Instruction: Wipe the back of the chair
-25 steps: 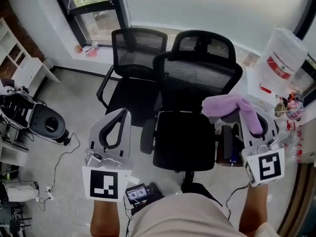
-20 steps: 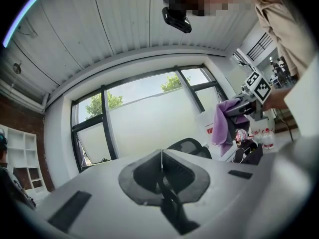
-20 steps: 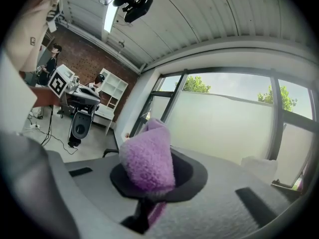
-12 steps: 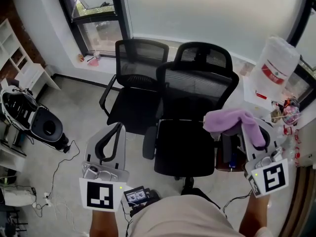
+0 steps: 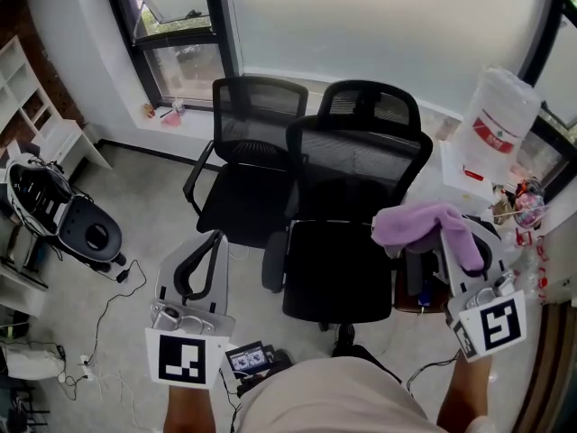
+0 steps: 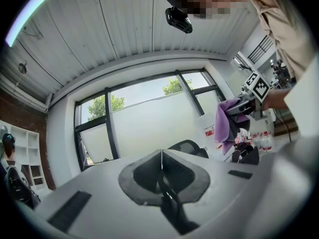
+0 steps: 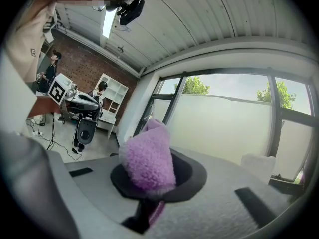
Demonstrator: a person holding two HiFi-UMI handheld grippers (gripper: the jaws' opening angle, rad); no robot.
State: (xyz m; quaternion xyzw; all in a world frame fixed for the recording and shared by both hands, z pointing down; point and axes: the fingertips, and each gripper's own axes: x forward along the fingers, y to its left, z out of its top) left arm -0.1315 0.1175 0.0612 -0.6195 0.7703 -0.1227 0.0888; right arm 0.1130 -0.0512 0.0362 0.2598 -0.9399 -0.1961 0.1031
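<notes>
- the mesh office chair (image 5: 359,165) stands before the person, its backrest on the far side of the seat. nothing touches that back, so the wiping looks not yet started and all of it is left.
- the purple cloth (image 5: 422,223) hangs by the chair's right armrest, short of the backrest, pinched in the clenched right gripper (image 5: 451,233).
- the left gripper (image 5: 215,237), left of the chair, has its jaws pressed together on nothing.
- count: two black chairs, the second chair (image 5: 255,120) just left of and behind the first; one cloth; two grippers; what may be one water jug (image 5: 502,115) to the right.
</notes>
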